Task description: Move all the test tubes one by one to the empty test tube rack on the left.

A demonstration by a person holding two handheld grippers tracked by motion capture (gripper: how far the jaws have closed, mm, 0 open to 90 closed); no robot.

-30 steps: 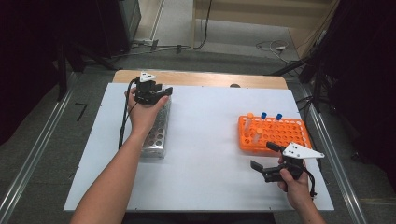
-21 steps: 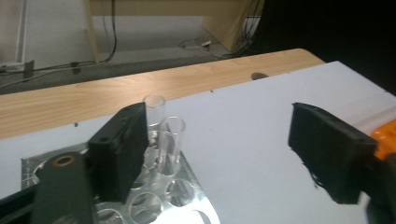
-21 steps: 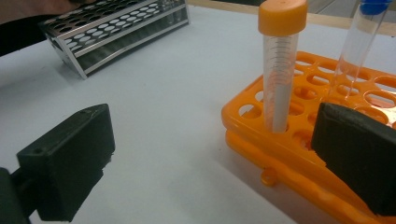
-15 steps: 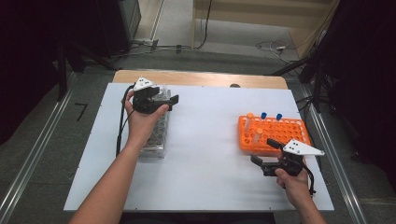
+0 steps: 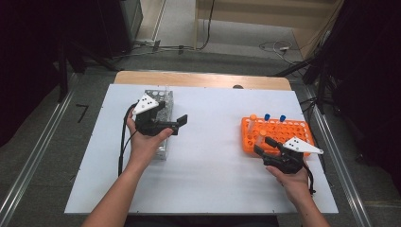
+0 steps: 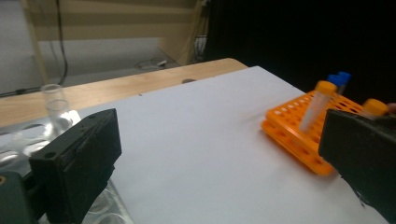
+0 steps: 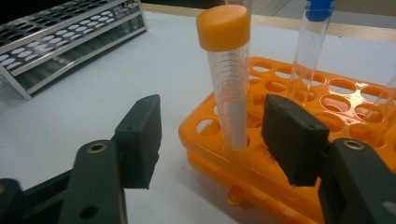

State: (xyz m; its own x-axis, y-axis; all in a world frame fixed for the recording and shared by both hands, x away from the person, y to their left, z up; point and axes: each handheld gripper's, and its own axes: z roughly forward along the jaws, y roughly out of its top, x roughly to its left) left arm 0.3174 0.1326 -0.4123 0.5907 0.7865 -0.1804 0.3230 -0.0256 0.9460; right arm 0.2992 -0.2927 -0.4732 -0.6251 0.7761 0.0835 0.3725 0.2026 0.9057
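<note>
The right gripper has its two black jaws standing wide apart and holding nothing. Directly ahead of it, in line with the gap between the jaws, an orange-capped tube stands almost upright in a hole near the closest corner of the orange rack. The jaws are near the tube but do not touch it. Farther behind the tube and a little to the right, a blue-capped tube also stands in the rack. Far away to the front left is the metal rack.

In the high view, the right gripper is just before the near edge of the orange rack. The left gripper is also wide open and empty; it hovers just beside the metal rack and points across the white table toward the other rack.

The step in hand seems to be the approach to grasp the orange-capped tube, probably to carry it to the metal rack. The next move, I think, calls for advancing the right gripper a little until the tube body sits between the pads, then closing below the cap and lifting straight up so the tube leaves its hole without tilting the rack.
</note>
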